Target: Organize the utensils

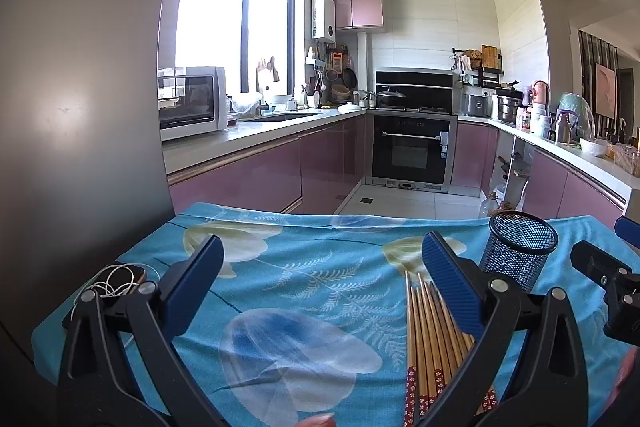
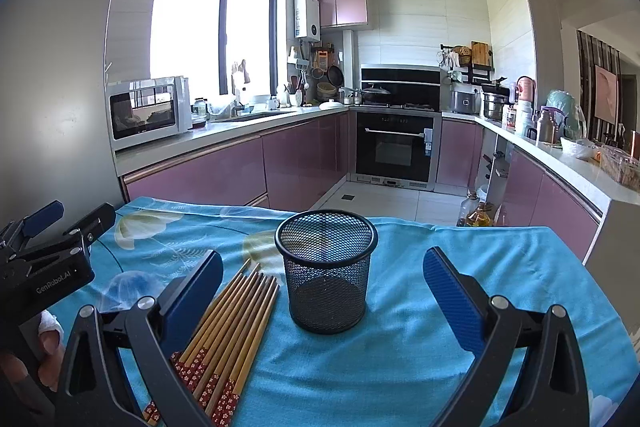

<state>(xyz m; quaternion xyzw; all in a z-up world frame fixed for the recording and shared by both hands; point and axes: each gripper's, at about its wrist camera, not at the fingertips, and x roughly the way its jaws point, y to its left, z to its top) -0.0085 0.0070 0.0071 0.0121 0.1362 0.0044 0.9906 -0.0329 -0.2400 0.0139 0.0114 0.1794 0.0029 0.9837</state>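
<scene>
We hover both tools released, left tool (image 1: 322, 265) and right tool (image 2: 323, 281), above the chopsticks (image 2: 228, 327) just left of the empty mesh holder (image 2: 327, 277), ready for loading.

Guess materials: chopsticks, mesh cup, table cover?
Chopsticks: likely bamboo or wood, tan grain, red flower-print ends. Mesh cup: probably black-coated metal, see-through wire grid with solid rim. Table cover: fabric, matte blue floral print, creases and draped edges.
</scene>
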